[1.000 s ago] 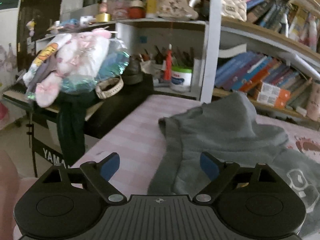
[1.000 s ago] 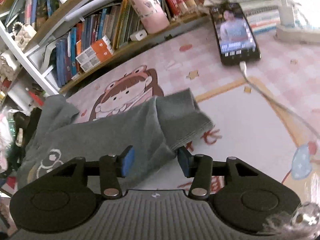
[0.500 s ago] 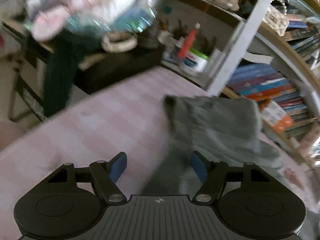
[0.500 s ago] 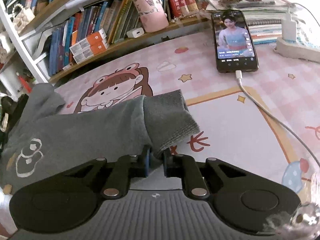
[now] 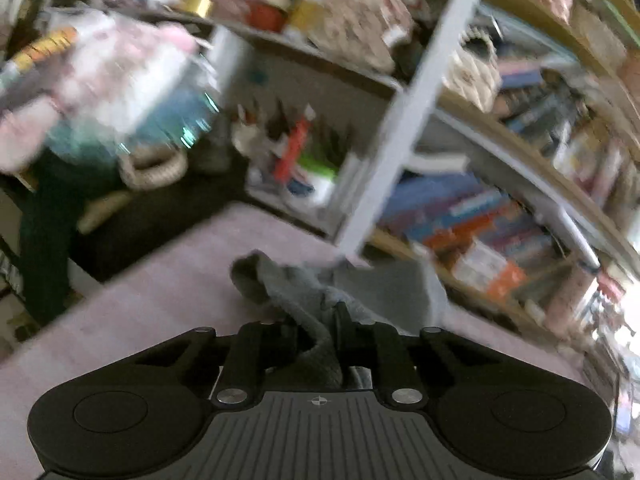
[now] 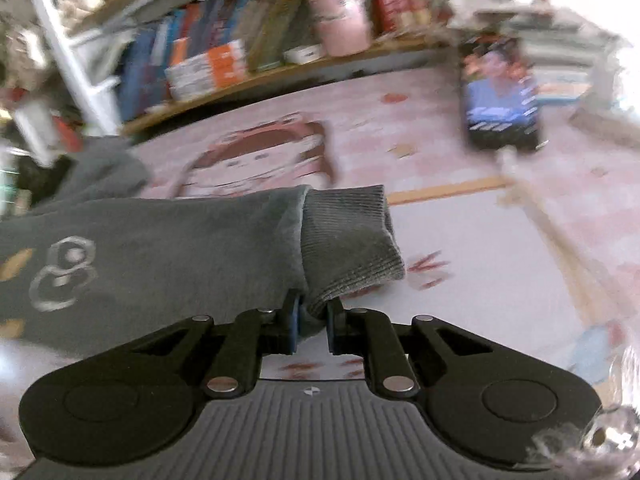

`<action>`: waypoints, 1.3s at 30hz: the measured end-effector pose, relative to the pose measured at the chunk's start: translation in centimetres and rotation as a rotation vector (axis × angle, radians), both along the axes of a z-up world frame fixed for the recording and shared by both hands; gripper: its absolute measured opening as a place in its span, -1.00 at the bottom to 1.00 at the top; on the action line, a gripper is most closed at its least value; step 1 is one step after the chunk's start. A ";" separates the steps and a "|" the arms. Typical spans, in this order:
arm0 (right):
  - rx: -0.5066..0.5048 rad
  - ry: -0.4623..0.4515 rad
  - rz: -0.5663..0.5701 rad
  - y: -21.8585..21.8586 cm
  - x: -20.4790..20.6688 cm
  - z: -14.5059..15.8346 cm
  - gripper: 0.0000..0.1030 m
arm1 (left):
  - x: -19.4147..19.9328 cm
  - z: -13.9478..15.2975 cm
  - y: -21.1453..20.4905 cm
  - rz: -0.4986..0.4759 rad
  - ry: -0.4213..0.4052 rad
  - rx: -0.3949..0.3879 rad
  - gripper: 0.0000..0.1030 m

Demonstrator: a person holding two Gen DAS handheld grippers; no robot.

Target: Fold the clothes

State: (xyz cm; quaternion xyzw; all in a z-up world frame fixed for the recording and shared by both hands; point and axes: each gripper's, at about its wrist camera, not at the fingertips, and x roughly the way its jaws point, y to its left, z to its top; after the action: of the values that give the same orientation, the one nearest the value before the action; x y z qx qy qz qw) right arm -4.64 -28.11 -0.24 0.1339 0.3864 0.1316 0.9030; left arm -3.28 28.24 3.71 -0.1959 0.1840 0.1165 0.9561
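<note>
Gripping both ends of a grey sweatshirt (image 6: 168, 248): right gripper (image 6: 311, 320) is pinched narrow on the ribbed cuff (image 6: 348, 248) of one sleeve, fabric bunched between the pads; left gripper (image 5: 326, 336) is clamped on a twisted roll of the same grey cloth, likely the other sleeve or hem, blur makes it hard to say which. Garment lies spread on the pink cartoon-print table (image 6: 460, 240); in the right wrist view the body runs off toward 9 o'clock with a white printed logo (image 6: 60, 276) near the edge. Phone (image 6: 500, 100) sits at 1 o'clock, well apart from the cloth, with its cable (image 6: 560, 240) trailing toward 3 o'clock. Bookshelf (image 5: 500, 220) behind.

Handling judgement: soft, limp, light knit, no stiffness, so it will sag and drag between the two holds. Ribbed cuff is thicker and grippy, a good hold point; seams and hem likewise. Slip risk is low, but dragging could snag the cable.
</note>
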 end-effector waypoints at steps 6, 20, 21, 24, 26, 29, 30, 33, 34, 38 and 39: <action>0.027 -0.002 0.098 2.9 -0.3 -0.2 -0.76 | 1.1 -2.8 0.4 0.113 0.231 0.233 -0.46; -0.039 -0.065 0.137 2.3 -1.4 3.3 -0.32 | -2.4 1.3 -1.5 0.127 0.063 0.275 0.07; -0.041 -0.093 0.142 2.5 -1.3 4.0 -0.20 | -2.1 1.3 -1.8 0.065 0.046 0.223 0.09; -0.029 -0.171 0.176 4.2 -0.1 5.5 -0.13 | -0.1 -0.1 -2.9 -0.080 0.041 0.084 0.15; -0.013 -0.195 0.212 5.6 1.7 6.0 -0.13 | 0.9 -1.3 -4.0 -0.118 0.064 0.058 0.15; 0.010 -0.201 0.260 7.9 5.1 6.2 -0.12 | 1.8 -3.1 -5.0 -0.158 0.110 0.045 0.16; 0.018 -0.189 0.274 8.7 6.5 6.1 -0.11 | 1.8 -3.6 -5.2 -0.164 0.121 0.042 0.17; 0.047 -0.136 0.310 11.8 11.3 5.5 0.01 | 1.6 -4.8 -5.3 -0.150 0.153 0.043 0.21; 0.066 -0.116 0.328 13.0 13.0 5.2 0.07 | 1.6 -5.2 -5.3 -0.143 0.161 0.045 0.25; 0.184 -0.007 0.376 18.2 19.4 4.1 0.31 | 1.0 -5.8 -5.5 -0.159 0.161 0.073 0.36; 0.210 0.025 0.380 19.5 20.8 3.7 0.36 | 1.0 -5.8 -5.7 -0.163 0.165 0.083 0.39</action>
State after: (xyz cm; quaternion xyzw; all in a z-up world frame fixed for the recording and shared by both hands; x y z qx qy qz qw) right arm 16.12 -8.58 3.44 0.1539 0.4000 0.3373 0.8382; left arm -2.24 22.53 -2.10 -0.1300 0.2723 0.0615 0.9514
